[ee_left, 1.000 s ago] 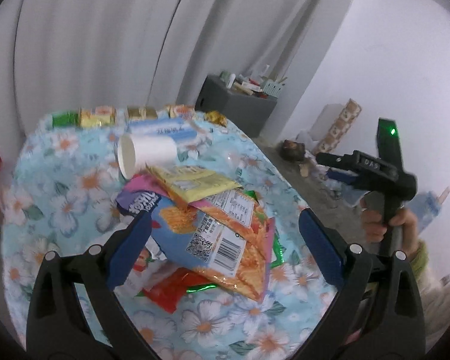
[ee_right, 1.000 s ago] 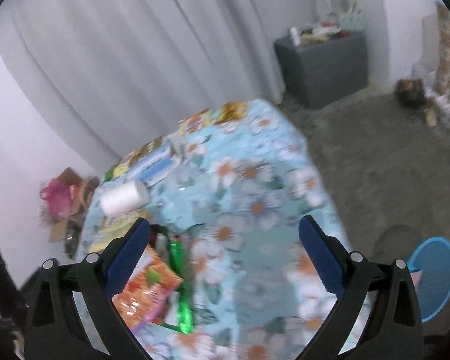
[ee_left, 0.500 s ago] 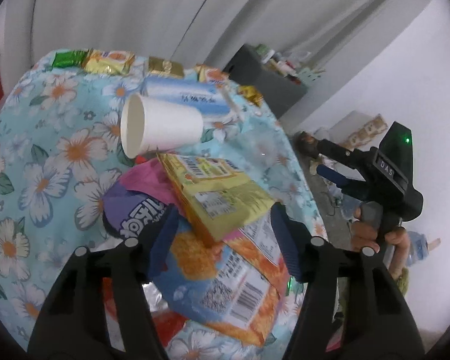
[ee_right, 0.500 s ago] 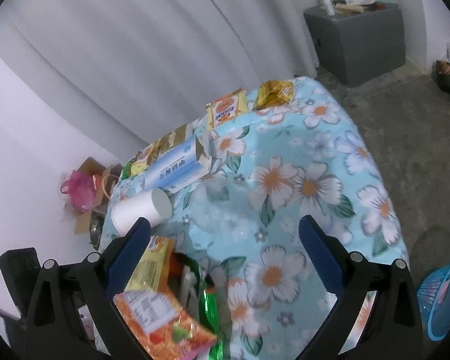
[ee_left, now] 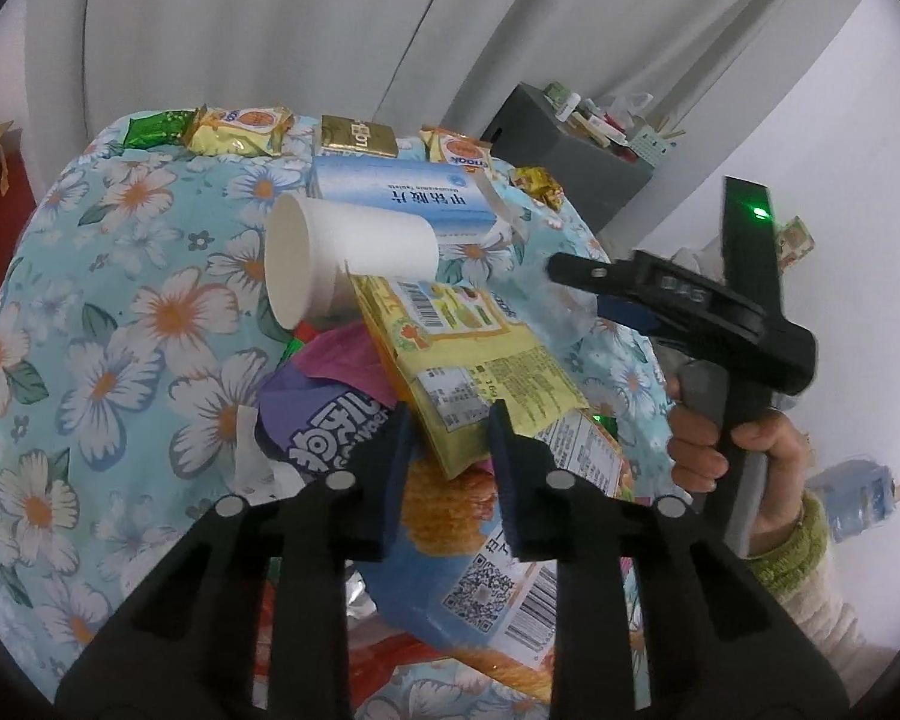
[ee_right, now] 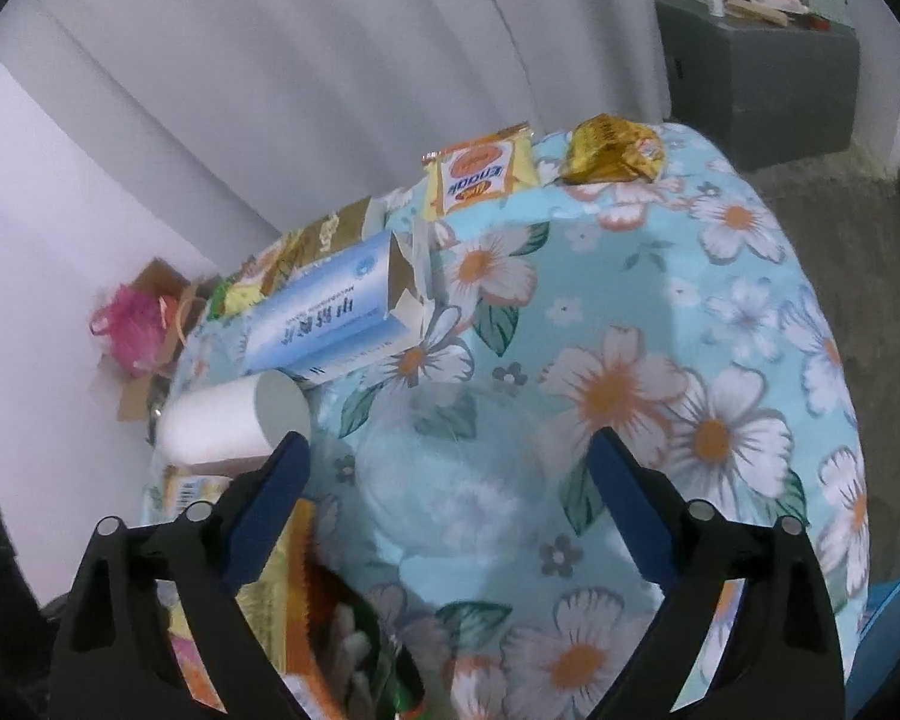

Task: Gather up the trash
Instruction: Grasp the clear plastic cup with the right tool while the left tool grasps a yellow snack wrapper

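Table with flowered cloth (ee_left: 108, 324), litter piled near its middle. Far left edge: row of small snack packets (ee_left: 240, 129). Next, white paper cup (ee_left: 342, 258) on its side, mouth facing left, touching a blue-and-white carton (ee_left: 408, 198) behind it. Left gripper (ee_left: 447, 426) has just been closing; its jaws now pinch the near corner of a yellow wrapper (ee_left: 468, 354) lying on top of the purple bag (ee_left: 330, 420) and orange packet (ee_left: 582, 456). Right gripper (ee_right: 447, 471), held in a hand (ee_left: 726, 450), has jaws spread wide over a clear plastic cup (ee_right: 468, 480) on the cloth, not touching it.
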The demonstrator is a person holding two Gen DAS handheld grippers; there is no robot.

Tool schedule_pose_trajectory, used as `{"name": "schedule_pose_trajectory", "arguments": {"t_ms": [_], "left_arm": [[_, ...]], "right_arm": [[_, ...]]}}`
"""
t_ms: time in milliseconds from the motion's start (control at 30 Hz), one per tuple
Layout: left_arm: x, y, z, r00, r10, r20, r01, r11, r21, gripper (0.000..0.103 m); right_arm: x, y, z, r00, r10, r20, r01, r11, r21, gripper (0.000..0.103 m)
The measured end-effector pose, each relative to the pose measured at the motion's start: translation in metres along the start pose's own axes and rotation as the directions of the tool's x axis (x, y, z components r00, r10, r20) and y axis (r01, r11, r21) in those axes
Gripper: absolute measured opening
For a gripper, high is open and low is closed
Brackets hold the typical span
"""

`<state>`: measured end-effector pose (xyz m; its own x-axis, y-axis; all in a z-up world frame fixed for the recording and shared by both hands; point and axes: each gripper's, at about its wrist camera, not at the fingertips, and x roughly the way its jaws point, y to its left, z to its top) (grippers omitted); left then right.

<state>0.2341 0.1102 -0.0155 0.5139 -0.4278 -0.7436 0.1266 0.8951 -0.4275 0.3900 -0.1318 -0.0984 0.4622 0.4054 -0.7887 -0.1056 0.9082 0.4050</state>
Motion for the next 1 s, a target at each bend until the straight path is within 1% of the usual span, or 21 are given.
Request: {"name": "schedule_pose_trajectory", "arguments": {"t_ms": [167, 267, 300, 333, 433, 500, 600, 833, 1000], "left_arm": [[-0.006, 0.001, -0.001, 1.000, -0.010, 0.014, 0.010, 1.000, -0.006, 0.016], [-0.014, 0.000, -0.001, 0.999, -0.033, 0.039, 0.033, 0.999, -0.004, 0.014], [-0.016, -0.001, -0.001, 0.998, -0.040, 0.046, 0.040, 0.999, -0.001, 0.014], [-0.019, -0.002, -0.001, 0.997, -0.049, 0.055, 0.049, 0.999, 0.001, 0.013], [-0.025, -0.003, -0.001, 0.995, -0.069, 0.076, 0.069, 0.998, -0.001, 0.011], [-0.029, -0.003, -0.001, 0.993, -0.076, 0.090, 0.076, 0.997, 0.001, 0.008], [-0.037, -0.005, -0.001, 0.989, -0.085, 0.119, 0.084, 0.996, 0.006, 0.007], [-0.052, -0.008, 0.001, 0.981, -0.100, 0.167, 0.099, 0.995, 0.012, 0.005], [-0.061, -0.016, 0.001, 0.973, -0.117, 0.199, 0.115, 0.993, 0.022, 0.005]], "right_arm": [[0.013, 0.004, -0.001, 0.999, -0.042, -0.021, 0.042, 0.998, -0.039, 0.080], [0.015, 0.004, -0.002, 0.998, -0.062, -0.027, 0.061, 0.997, -0.049, 0.073], [0.016, 0.004, -0.002, 0.998, -0.057, -0.028, 0.056, 0.997, -0.047, 0.070], [0.015, 0.004, -0.002, 0.998, -0.052, -0.027, 0.050, 0.998, -0.046, 0.070], [0.012, 0.006, -0.002, 0.997, -0.070, -0.012, 0.069, 0.996, -0.058, 0.070], [0.009, 0.006, -0.002, 0.997, -0.078, -0.001, 0.078, 0.995, -0.059, 0.070], [0.001, 0.005, -0.003, 0.997, -0.077, 0.019, 0.077, 0.996, -0.051, 0.070], [-0.024, 0.000, -0.003, 0.995, -0.077, 0.065, 0.079, 0.997, -0.025, 0.069], [-0.051, -0.006, -0.009, 0.993, -0.077, 0.093, 0.078, 0.997, -0.009, 0.069]]}}
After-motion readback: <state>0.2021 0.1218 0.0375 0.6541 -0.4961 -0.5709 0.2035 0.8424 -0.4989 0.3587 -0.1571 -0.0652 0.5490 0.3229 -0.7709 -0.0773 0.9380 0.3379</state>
